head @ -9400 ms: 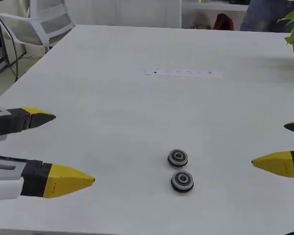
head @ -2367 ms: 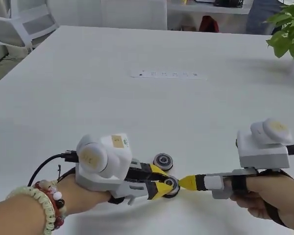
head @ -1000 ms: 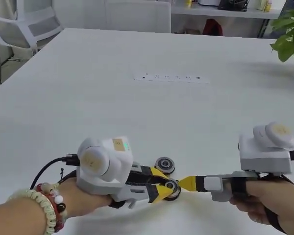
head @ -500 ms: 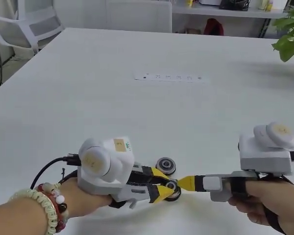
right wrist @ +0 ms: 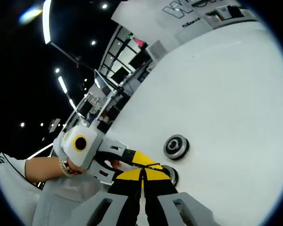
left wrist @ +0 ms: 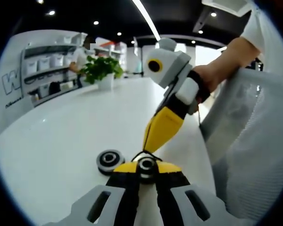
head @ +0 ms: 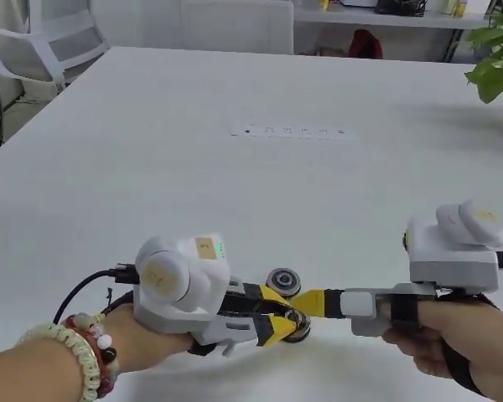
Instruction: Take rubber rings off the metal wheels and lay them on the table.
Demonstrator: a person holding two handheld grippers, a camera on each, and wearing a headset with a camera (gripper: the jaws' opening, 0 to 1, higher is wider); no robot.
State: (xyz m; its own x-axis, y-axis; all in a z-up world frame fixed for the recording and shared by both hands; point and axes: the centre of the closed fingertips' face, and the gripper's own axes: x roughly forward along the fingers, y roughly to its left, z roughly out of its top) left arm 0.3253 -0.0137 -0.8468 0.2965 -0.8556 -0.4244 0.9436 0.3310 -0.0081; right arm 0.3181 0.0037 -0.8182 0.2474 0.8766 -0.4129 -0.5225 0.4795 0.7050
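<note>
Yellow-tipped, your left gripper (head: 282,316) lies low over the near part of the white tabletop (head: 235,193), its fingers (head: 268,296) clamped on a metal wheel (head: 298,324) from both sides. In the left gripper view the same metal wheel (left wrist: 147,165) sits between the two tips with its hub facing the camera, down at tabletop level.

Your right gripper (head: 302,303) comes in from the opposite side and points at that wheel. Its fingers (right wrist: 153,173) are pressed together. A thin black strand, the rubber ring (left wrist: 143,153), runs from their tip down to the wheel, so the fingers pinch the ring while most of it lies at the wheel.

A second wheel (head: 283,281) rests flat on the tabletop just beyond the clamped one, close to it and free of both grippers. It carries a dark outer band.

A white power strip (head: 289,131) lies farther back on the tabletop. Green leaves of a plant (head: 496,54) show at the far right.
</note>
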